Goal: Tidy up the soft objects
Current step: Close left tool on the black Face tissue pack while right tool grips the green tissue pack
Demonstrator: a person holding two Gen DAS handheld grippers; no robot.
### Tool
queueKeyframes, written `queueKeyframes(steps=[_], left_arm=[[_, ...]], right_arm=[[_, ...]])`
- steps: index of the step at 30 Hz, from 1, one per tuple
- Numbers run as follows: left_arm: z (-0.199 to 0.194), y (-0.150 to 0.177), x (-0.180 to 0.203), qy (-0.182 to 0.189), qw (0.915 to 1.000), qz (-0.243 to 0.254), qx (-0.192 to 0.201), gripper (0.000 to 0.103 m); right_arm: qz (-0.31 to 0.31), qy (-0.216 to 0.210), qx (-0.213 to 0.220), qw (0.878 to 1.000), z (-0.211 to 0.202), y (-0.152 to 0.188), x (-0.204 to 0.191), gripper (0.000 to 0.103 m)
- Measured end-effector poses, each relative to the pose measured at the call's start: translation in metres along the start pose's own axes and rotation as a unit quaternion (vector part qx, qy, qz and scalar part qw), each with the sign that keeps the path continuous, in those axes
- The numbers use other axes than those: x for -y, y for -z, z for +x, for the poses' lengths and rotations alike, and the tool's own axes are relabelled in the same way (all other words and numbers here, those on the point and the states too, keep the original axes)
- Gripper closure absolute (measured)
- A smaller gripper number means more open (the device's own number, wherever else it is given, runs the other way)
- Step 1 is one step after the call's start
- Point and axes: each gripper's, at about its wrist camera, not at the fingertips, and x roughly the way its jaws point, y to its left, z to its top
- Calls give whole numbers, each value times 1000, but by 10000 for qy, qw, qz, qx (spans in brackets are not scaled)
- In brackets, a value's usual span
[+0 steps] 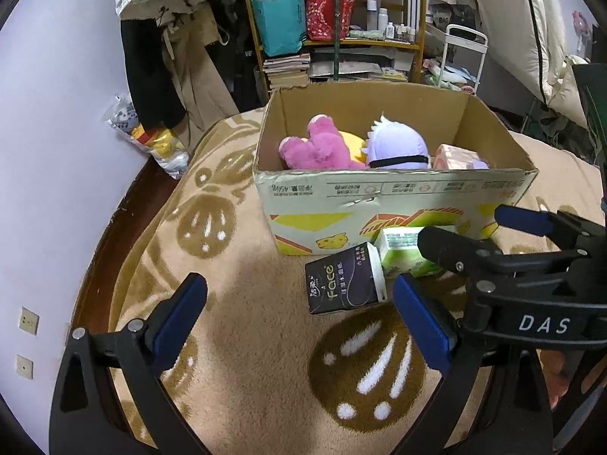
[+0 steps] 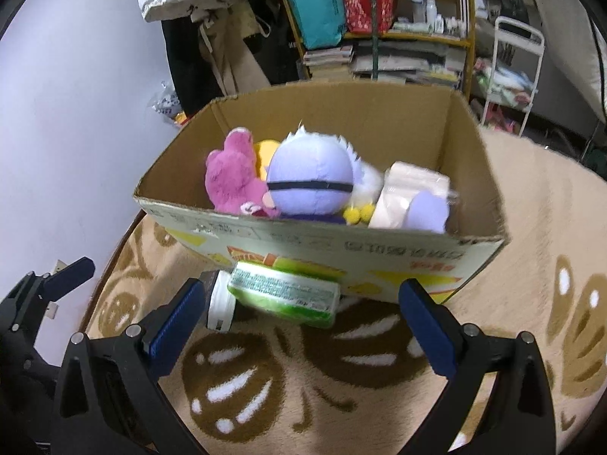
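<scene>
1. Left wrist view: the left gripper (image 1: 299, 318) hovers over the bed with its blue-padded fingers (image 1: 178, 318) spread wide and holding nothing. The black rectangular tissue pack printed "Face" (image 1: 343, 284) lies on the tan plush blanket with brown paw prints (image 1: 235, 371), just ahead of the fingers and slightly toward the right one, its long axis running roughly across the view.

2. In the same view the green-and-white tissue pack (image 1: 402, 252) lies just beside the black one, close against the front wall of the open brown cardboard box (image 1: 379, 204). The right gripper (image 1: 474, 235) reaches in from the right above that green pack, its fingers also apart.

3. The box already holds a pink plush bear (image 1: 318, 148), a lavender round plush with a black band (image 1: 394, 148) and a pale pink wrapped tissue pack (image 1: 455, 157).

4. Right wrist view: the right gripper (image 2: 299, 322) is wide and empty, and the green-and-white tissue pack (image 2: 282, 295) lies dead ahead between its fingers (image 2: 426, 330), long axis crosswise. This hand looks nearer to the green pack; the left is nearer to the black one (image 2: 220, 303), seen end-on at left.

5. Both packs likely need lifting over the front wall into the box (image 2: 322, 242).

6. Behind stand a yellow-framed shelf of bags and books (image 2: 379, 19) and hanging coats (image 2: 212, 19).
</scene>
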Motion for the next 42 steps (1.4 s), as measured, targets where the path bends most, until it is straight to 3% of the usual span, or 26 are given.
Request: queueKeyframes(steps=[20,27,29,31,34,42], left_arm=[[45,10,8,609,9969,-59,-500,6],[59,14,5,770,9945,-287,-653,6],[61,15,5,841,9936,-338,-669,9],[65,16,5,943,9921,-383,-734,25],[77,19,3,1148,9872,-502,-984,38],[77,21,6,1117,9874,-495,-1004,38]], right_arm=[[311,-178,-776,9963,48,2,4,0],[464,-152,-741,9961,57,4,5,0],[406,-117,-700,9967,57,5,3,0],[410,-113,-676,9968,57,4,3,0],[493,-132,-673,9964,58,4,4,0],[564,-158,-673,9960,61,4,7,0]])
